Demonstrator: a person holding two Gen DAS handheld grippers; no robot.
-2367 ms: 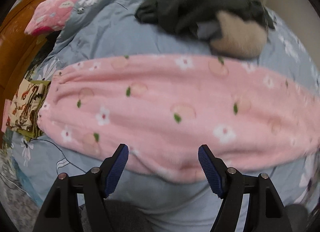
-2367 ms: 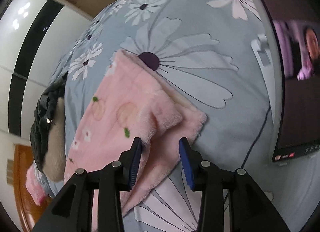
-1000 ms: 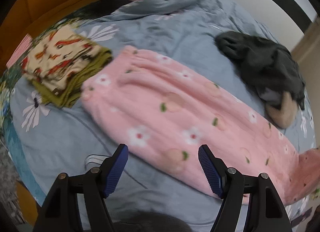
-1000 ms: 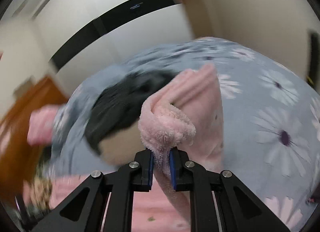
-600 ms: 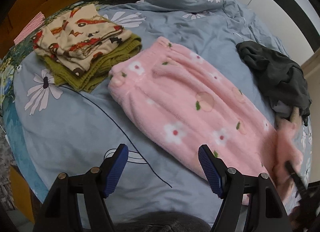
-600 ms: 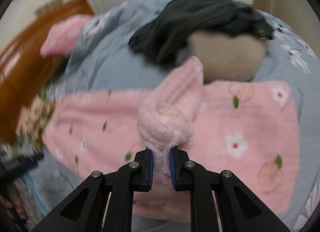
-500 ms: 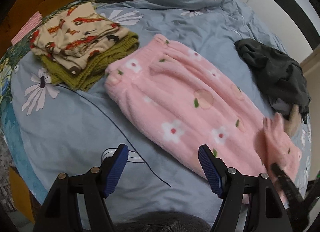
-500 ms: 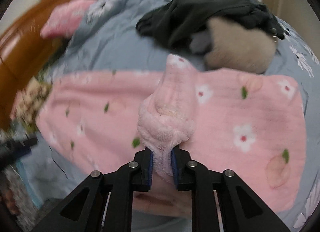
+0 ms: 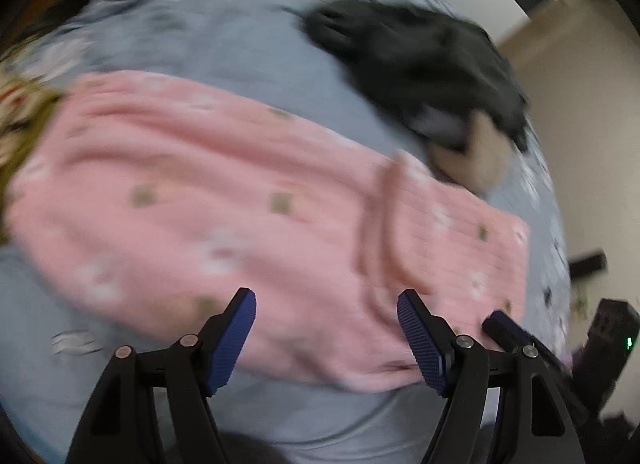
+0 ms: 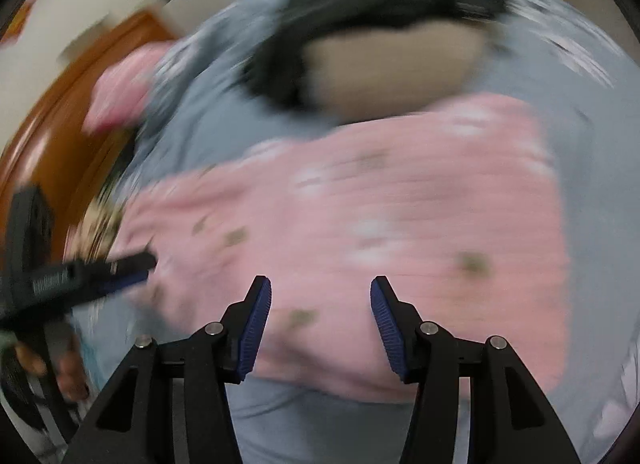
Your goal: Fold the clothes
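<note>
Right claw [image 10: 320,324] has let the fluffy pink peach-print pyjama trousers [image 10: 360,224] drop, jaws opening empty, left claw [image 9: 326,338] wide, empty; blurry, but that loose fold may slump.

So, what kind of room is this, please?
Most likely a bedroom. Clothes lie on a grey-blue flower-print bed cover: fluffy pink patterned pyjama trousers and a dark grey crumpled garment. An orange-brown wooden panel, perhaps a headboard, stands behind.
</note>
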